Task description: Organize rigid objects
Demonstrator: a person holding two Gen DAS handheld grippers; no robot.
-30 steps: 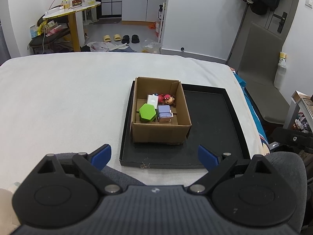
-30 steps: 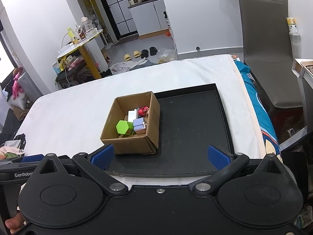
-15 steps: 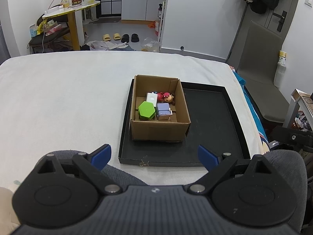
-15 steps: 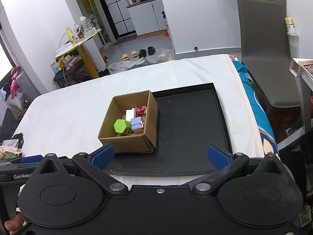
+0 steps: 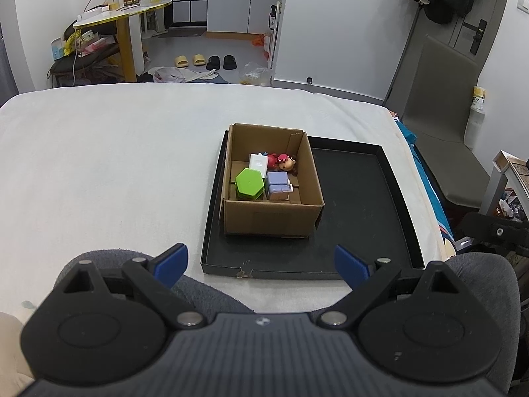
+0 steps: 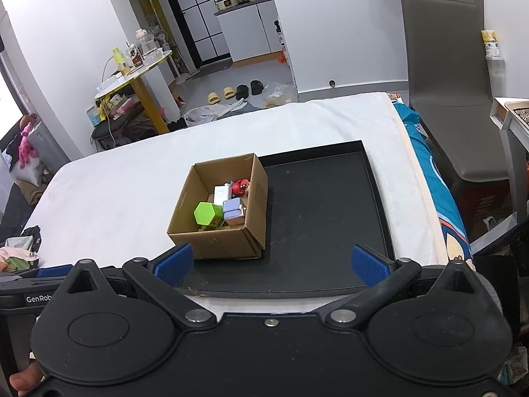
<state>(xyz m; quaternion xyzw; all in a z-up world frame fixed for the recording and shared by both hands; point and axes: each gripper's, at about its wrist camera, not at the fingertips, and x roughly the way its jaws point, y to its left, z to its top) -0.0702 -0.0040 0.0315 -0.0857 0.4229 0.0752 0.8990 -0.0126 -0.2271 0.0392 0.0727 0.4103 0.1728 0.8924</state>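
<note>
Over on the left, the left gripper [image 5: 261, 264] hangs low above the near edge of the white bed [image 5: 109, 165], blue pads spread wide, nothing between them. Part of its black body shows at the left edge of the right wrist view, printed "GenRob", the rest cut off.

Moving right, the cardboard box [image 5: 271, 221] sits in the left part of the black tray [image 5: 363, 228], tight against the tray's left wall. Inside, left to right: a green hexagon [image 5: 249, 182] at the near left, a white block [image 5: 258, 162] behind it, a lavender block [image 5: 278, 180] just beside the hexagon, and a red-capped doll [image 5: 283, 161] lying at the back. All four are packed close, touching or nearly so. There's a small label on the hexagon's side in the right wrist view, too small to read.

The right part of the tray is bare black floor.

Next, the right gripper [image 6: 271, 263], also near the bed's front edge, jaws wide apart, holding nothing; the box [image 6: 224, 241] shows just past its left pad.

Far right, a grey chair [image 6: 453, 99] stands beside the bed, a yellow-topped pack [image 6: 492, 44] behind it reading "OK".
</note>
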